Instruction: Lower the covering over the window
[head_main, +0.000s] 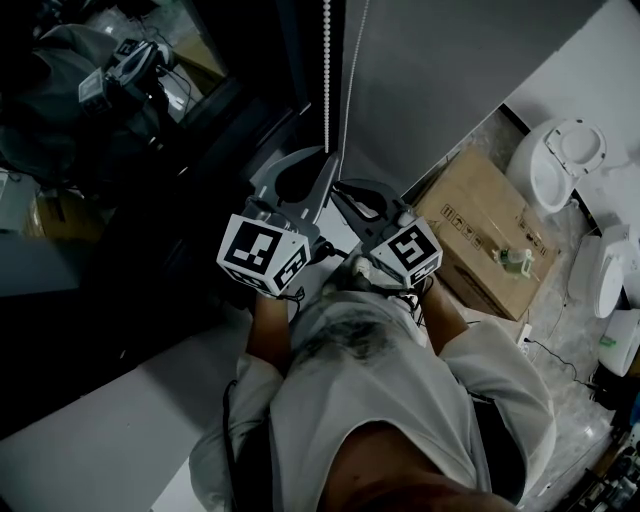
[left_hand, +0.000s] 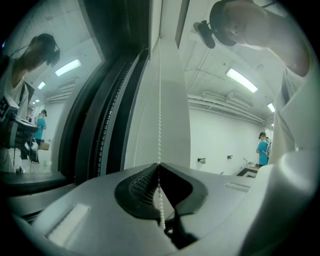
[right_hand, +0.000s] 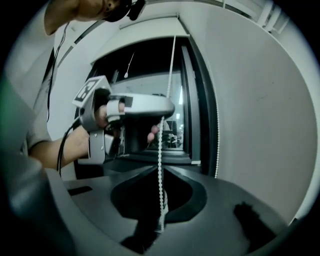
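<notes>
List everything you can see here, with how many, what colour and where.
chain: one, white beads, hanging beside the window
window: one, dark, left
wall: grey, right of the window
box: one, brown cardboard, on the floor by the wall
toilets: at least two, white, on the floor at right
bystander: one, teal shirt, far across the room
left gripper: grey, shut on the chain, the higher one
right gripper: grey, shut on the chain, below the left
shirt: white, the person's
</notes>
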